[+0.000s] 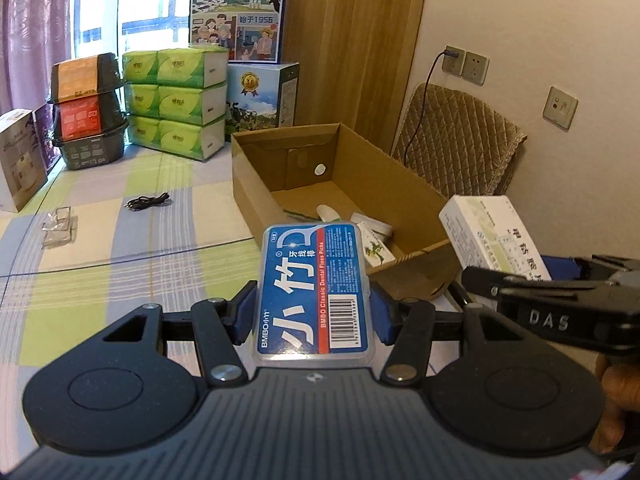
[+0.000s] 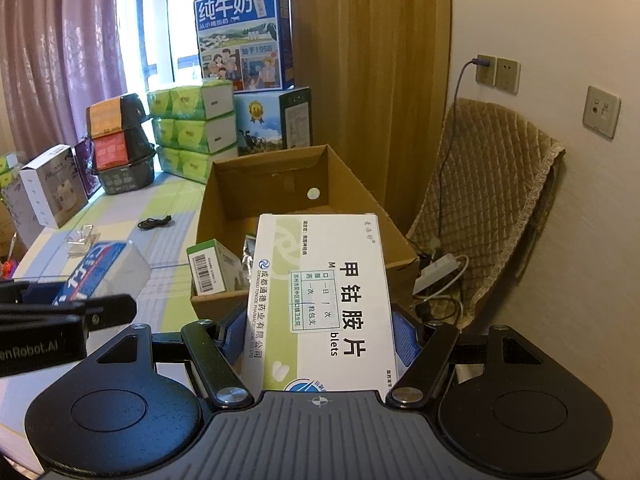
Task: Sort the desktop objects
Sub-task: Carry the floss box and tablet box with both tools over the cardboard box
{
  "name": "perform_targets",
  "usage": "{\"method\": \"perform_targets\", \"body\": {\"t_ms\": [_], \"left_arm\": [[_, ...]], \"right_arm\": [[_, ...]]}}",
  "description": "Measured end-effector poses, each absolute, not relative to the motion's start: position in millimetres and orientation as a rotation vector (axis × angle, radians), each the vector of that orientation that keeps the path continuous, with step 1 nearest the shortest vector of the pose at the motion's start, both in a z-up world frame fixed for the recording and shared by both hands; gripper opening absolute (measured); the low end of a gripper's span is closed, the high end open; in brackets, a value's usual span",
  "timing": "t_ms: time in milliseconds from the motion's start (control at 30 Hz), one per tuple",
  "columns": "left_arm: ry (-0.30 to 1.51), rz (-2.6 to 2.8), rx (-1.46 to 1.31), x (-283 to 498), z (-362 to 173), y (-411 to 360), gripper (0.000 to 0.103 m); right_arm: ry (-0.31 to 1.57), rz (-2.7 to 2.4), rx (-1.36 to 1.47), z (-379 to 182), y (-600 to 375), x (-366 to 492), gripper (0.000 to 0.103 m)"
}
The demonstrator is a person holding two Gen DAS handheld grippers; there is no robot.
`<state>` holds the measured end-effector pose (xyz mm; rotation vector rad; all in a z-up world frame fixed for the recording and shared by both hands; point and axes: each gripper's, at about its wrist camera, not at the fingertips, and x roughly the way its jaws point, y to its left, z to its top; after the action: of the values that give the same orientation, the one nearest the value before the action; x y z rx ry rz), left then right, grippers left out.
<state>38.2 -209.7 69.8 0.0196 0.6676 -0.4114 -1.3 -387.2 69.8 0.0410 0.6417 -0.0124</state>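
- A clear, crinkly plastic holder [image 1: 59,227] lay at the left on the counter [image 1: 120,240], whose cloth was a soft check of green, yellow and grey.
- A thin black cable [image 1: 147,201] lay coiled farther back on the cloth.
- The left gripper [image 1: 314,306] pinched a floss pick box [image 1: 314,292] between its blue ribbed pads: a flat, rounded, translucent plastic case with a glossy blue and red label and a barcode, held above the counter just short of the cardboard box [image 1: 404,192].
- That open, matte brown corrugated box held several small cartons [image 1: 374,240] on its floor.
- The right gripper [image 2: 320,338] clamped a medicine box [image 2: 324,304], a smooth white rectangular carton with a green band and bold black print, raised over the cardboard box's near edge.
- A quilted tan cushion [image 2: 488,208] leaned against the wall at the right.
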Motion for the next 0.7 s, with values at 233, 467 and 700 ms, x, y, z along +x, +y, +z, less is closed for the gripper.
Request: {"method": "perform_targets", "body": {"t_ms": [233, 467, 700], "left_arm": [[0.661, -0.426, 0.015, 50.8, 74.0, -223.7, 0.051], [0.652, -0.434, -0.003, 69.9, 78.0, -236.1, 0.052], [0.662, -0.427, -0.042, 99.9, 82.5, -242.9, 0.051]], "right_arm": [[0.641, -0.018, 0.032, 68.6, -394.3, 10.2, 0.068], [0.635, -0.003, 0.045, 74.6, -406.1, 32.1, 0.068], [0.636, 0.035, 0.048, 82.3, -414.0, 67.8, 0.068]]}}
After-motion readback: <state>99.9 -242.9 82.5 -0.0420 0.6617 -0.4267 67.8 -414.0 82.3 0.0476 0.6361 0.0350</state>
